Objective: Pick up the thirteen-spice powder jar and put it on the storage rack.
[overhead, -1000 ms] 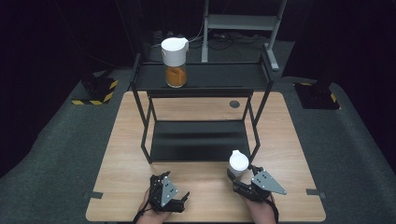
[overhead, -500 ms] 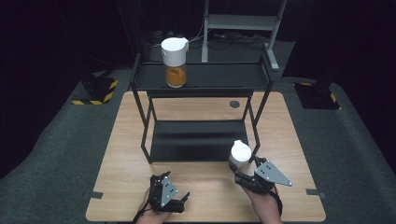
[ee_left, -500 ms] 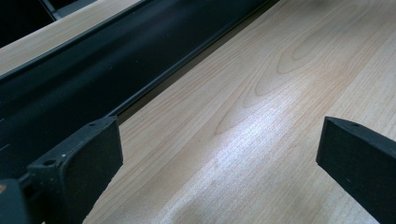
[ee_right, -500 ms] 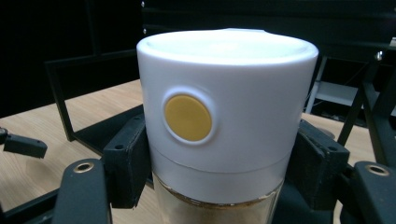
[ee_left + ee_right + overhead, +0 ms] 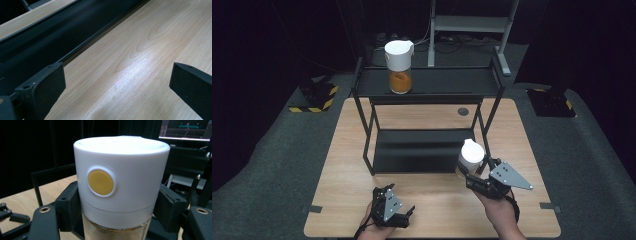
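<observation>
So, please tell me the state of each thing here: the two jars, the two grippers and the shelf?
Held jar: upright, white lid on, off the table.
Right gripper: shut on the held jar.
Left gripper: open, nothing between its jaws.
Shelf jar: upright on top shelf, lid on, orange contents.
Black shelf: standing; lower level bare.

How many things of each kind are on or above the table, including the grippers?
Jars with white lids: 2, one on the shelf's top, one in the right gripper
Black metal shelf: 1
Grippers: 2, the left gripper and the right gripper
Total: 5
</observation>
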`<state>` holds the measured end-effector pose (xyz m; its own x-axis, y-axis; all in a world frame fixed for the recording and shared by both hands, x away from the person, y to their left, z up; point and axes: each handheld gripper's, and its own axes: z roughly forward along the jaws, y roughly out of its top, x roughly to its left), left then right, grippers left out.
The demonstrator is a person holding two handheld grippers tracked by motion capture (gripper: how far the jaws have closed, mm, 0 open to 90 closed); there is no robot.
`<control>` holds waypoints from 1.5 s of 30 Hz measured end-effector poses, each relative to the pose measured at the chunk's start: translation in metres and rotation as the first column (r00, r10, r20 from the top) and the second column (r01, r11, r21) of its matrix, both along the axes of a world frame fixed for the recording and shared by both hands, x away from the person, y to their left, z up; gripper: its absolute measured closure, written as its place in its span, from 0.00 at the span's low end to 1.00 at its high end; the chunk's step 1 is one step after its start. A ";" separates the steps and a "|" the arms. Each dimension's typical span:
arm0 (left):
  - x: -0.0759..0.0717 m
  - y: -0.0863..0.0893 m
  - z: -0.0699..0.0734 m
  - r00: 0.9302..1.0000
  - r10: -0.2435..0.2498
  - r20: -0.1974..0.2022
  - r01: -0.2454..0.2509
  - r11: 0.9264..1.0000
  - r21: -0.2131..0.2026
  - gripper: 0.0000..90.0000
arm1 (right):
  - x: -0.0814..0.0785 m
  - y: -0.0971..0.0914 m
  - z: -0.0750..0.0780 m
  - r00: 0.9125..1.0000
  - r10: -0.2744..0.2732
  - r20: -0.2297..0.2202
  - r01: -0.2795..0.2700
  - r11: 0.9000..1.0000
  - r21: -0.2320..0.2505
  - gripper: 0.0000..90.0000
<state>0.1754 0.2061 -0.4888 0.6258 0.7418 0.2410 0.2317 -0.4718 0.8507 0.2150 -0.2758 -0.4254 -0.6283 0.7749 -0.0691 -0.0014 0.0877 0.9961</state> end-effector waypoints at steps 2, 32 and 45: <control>0.000 0.000 0.000 1.000 0.000 0.000 0.000 1.000 0.000 0.01 | 0.001 0.000 0.005 1.000 0.003 0.012 -0.003 1.000 -0.003 0.33; 0.000 0.001 0.000 1.000 -0.008 0.001 0.008 1.000 -0.003 0.01 | 0.014 0.007 0.060 0.995 0.006 0.101 -0.008 1.000 0.018 0.33; 0.000 0.002 -0.001 1.000 -0.011 0.002 0.011 1.000 -0.007 0.01 | 0.025 0.010 0.076 0.993 -0.003 0.115 -0.002 0.999 0.041 0.33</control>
<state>0.1752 0.2079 -0.4895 0.6331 0.7369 0.2369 0.2250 -0.4680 0.8546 0.2401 -0.2662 -0.3497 -0.6176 0.7788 -0.1096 -0.1164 0.0472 0.9921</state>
